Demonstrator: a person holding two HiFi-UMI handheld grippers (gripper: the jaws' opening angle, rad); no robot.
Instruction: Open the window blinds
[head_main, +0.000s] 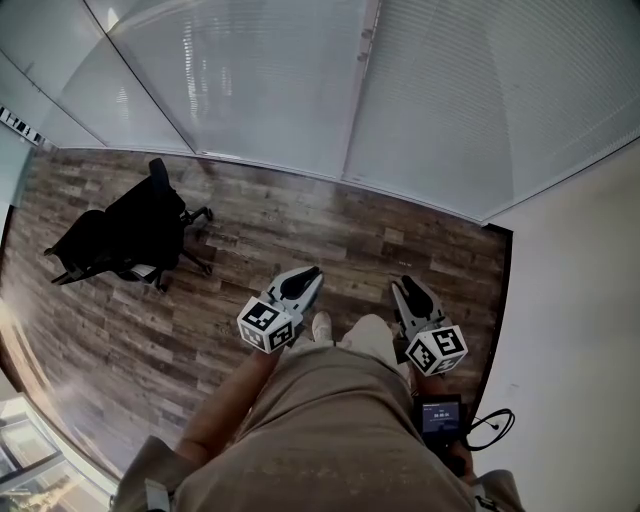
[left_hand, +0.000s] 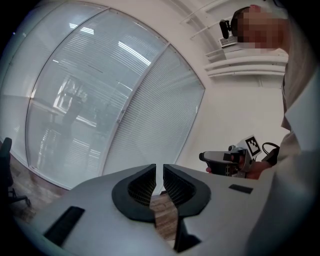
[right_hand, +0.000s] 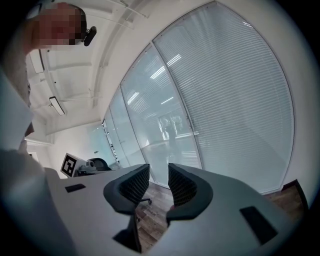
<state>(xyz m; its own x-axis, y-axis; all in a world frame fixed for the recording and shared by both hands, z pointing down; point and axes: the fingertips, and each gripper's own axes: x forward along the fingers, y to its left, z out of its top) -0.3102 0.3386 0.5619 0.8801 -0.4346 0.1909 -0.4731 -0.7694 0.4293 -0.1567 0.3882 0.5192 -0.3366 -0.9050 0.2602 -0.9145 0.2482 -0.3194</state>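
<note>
So, biggest thing first: the window blinds (head_main: 470, 90) run across the whole top of the head view. They're lowered over tall glass panels split by pale frames (head_main: 360, 90), the slats lie flat and shut as far as I can tell, and ceiling lights reflect in the left-hand panels. Below them is a dark wood-plank floor (head_main: 300, 230), and a plain white wall (head_main: 590, 320) comes in on the right and meets the blinds at the corner. A black office chair (head_main: 130, 235) on casters stands on the floor to the left, near the foot of the glass and well apart from the person. The person faces the blinds in beige trousers (head_main: 340, 420), with one light shoe (head_main: 322, 325) poking out between the two tools. The left claw (left_hand: 159, 170) is pretty much closed, only a thin slit between its ribbed black pads, and nothing in it. The right claw (right_hand: 158, 170) has its jaws a bit apart and is holding nothing either. Both point toward the blinds but are well short of them. Each has a marker cube (head_main: 268, 325) at the rear, and a small black device with a lit screen (head_main: 440, 415) and a looped cable (head_main: 492, 428) sits by the person's right hip.
</note>
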